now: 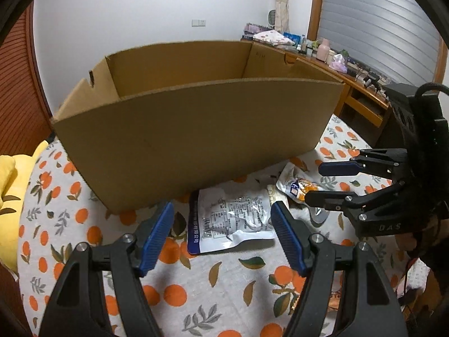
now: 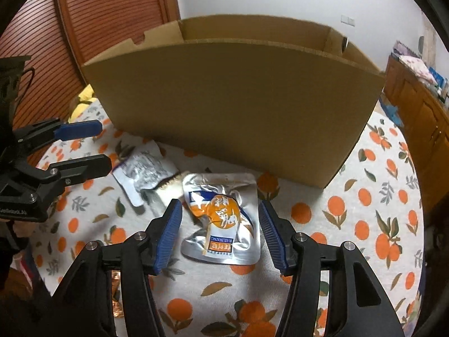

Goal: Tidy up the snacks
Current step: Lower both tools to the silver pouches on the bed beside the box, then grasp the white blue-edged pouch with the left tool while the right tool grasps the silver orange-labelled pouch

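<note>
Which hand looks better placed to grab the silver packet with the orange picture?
Probably the right. The right gripper is open with the orange packet lying between its fingers. The left gripper is open over the white packet instead. The box stands just behind.

Matt cardboard box (image 1: 196, 129), glossy foil snack pouch (image 2: 224, 219), printed cloth (image 2: 364, 224).

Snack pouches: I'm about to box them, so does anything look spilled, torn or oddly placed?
Nothing looks spilled or torn. The silver-orange pouch and the white-blue pouch lie loose and crumpled on the tablecloth in front of the cardboard box, label sides facing different ways. Both the left gripper and right gripper are open.
</note>
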